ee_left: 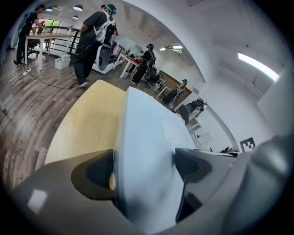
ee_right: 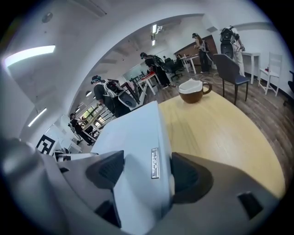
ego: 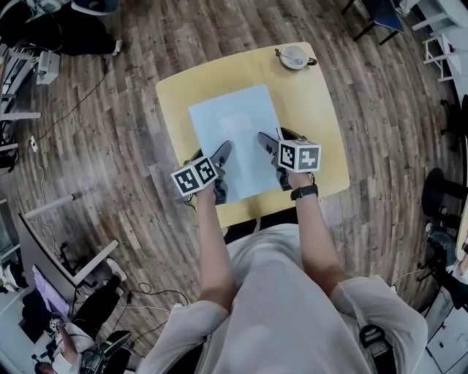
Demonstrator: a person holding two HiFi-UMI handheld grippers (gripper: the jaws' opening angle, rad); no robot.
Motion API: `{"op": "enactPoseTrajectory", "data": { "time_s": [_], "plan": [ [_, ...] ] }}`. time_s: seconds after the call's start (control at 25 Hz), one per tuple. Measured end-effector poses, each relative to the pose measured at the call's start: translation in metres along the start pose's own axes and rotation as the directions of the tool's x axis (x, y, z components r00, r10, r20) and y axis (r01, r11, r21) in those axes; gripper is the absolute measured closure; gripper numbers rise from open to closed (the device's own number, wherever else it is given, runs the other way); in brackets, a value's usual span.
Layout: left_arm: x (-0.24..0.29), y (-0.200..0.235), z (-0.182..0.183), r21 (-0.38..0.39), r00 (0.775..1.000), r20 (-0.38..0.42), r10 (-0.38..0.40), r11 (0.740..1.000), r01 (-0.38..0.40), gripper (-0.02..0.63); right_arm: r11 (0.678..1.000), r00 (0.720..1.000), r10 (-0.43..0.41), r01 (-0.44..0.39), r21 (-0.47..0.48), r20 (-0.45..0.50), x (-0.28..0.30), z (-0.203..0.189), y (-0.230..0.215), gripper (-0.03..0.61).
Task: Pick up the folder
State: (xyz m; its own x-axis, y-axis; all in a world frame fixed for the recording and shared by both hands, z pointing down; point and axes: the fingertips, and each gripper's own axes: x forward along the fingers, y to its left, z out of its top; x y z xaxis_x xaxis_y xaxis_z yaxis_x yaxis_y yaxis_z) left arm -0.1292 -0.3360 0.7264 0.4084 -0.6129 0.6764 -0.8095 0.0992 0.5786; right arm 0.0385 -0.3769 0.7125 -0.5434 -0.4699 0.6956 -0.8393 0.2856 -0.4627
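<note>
A pale blue folder point(ego: 234, 131) lies on the middle of a yellow table point(ego: 179, 91). My left gripper point(ego: 224, 148) reaches onto its near left edge, and my right gripper point(ego: 263, 139) onto its near right edge. In the left gripper view the folder point(ee_left: 147, 133) fills the gap of the left gripper point(ee_left: 142, 170), one jaw on the table side and one on its top face. In the right gripper view the right gripper point(ee_right: 144, 170) clamps the folder point(ee_right: 133, 133) at its spine, by a small metal label holder point(ee_right: 155, 163).
A brown cup on a saucer point(ego: 295, 56) stands at the table's far right corner, also seen as the cup point(ee_right: 193, 91). A dark chair point(ego: 380, 16) stands beyond the table. People point(ee_left: 92, 41) stand at desks further off on the wooden floor point(ego: 110, 131).
</note>
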Motion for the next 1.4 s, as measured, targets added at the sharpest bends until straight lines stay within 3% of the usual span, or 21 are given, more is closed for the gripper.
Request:
{"op": "enactPoseTrajectory", "data": {
  "time_s": [0.4,0.76,1.04,1.4],
  "plan": [
    [-0.048,-0.031,0.044,0.091,0.991,0.122,-0.062,0.995,0.051,0.186,0.994,0.989,0.049,-0.035,-0.103,0.140,-0.040,0.047,0.046,0.242],
    [-0.096,-0.061,0.081,0.263,0.973,0.207,-0.106,0.963,0.049,0.188,0.982,0.965,0.097,-0.055,-0.178,0.242,-0.079,0.077,0.085,0.244],
    [-0.135,-0.088,0.115,0.369,0.946,0.284,-0.156,0.928,0.042,0.189,0.967,0.928,0.119,-0.028,-0.253,0.353,-0.115,0.109,0.118,0.249],
    [-0.188,-0.137,0.146,0.485,0.888,0.390,-0.245,0.874,0.029,0.187,0.939,0.861,0.158,0.021,-0.345,0.484,-0.176,0.145,0.153,0.250]
  ]
}}
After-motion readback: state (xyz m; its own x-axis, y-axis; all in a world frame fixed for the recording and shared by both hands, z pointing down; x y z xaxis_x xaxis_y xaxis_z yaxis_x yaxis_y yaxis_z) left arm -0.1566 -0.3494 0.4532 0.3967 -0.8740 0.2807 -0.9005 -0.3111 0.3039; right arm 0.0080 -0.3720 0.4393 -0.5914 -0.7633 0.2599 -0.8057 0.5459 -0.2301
